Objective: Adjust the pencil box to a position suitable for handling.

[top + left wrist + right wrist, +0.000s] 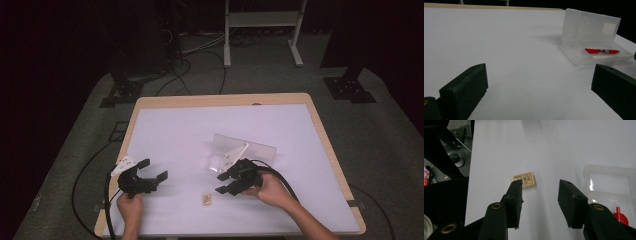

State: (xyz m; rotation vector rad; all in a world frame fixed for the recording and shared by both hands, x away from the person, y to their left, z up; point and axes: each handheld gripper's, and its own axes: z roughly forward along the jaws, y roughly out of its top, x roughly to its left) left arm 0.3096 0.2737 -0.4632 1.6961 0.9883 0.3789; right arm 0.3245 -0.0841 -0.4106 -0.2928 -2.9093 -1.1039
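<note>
Eraser point(524, 180), small flat tan rectangle with printed label, lower centre of the white mat point(190, 135), just beyond right gripper point(540, 195); jaws apart, empty. Translucent plastic case point(596, 53) open, red pen point(602, 51) inside. Left gripper point(152, 170) wide open, empty.

The high view looks forward and down from above the near edge, well back, taking in the whole counter point(310, 210). The left gripper view sits low over the surface, facing the open translucent case point(596, 53). The right gripper view looks steeply down, close; it shares that case point(610, 187) with both others.
</note>
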